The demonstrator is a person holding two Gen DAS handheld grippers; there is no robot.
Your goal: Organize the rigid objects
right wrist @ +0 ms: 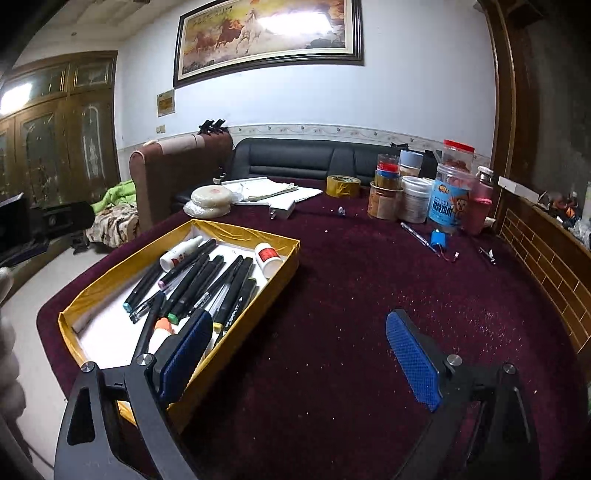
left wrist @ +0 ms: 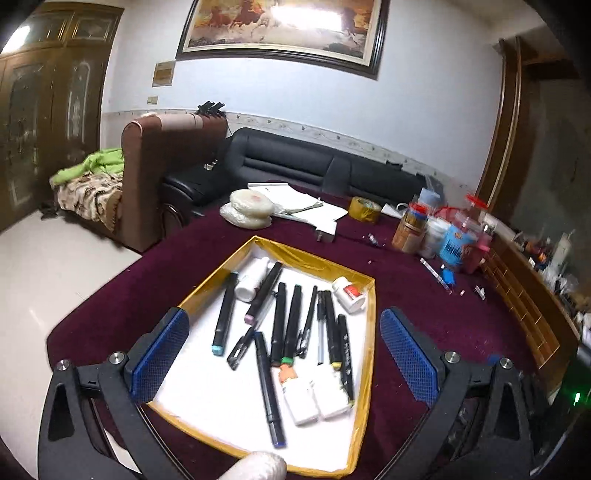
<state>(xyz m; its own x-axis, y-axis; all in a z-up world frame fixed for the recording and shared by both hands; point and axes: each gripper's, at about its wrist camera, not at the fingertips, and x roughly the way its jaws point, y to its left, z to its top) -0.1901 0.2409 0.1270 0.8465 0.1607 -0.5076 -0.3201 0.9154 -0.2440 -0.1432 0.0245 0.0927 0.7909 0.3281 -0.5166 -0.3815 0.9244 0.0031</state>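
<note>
White walls with a framed horse painting (right wrist: 267, 35), black sofa (right wrist: 303, 158), brown armchair (left wrist: 166, 162), wooden cabinet (right wrist: 59, 129).

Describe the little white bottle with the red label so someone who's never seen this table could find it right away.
Start at the gold-edged tray on the maroon tablecloth, where the black markers lie. Look to the tray's far corner on the side nearest the cluster of jars. The white bottle with the red label lies there on its side, apart from the pens; the other bottle by the far wall shows no red.

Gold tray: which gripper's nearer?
Left. The left gripper hangs open directly over the tray; the right gripper, also open, sits beside its right wall, over cloth.
</note>
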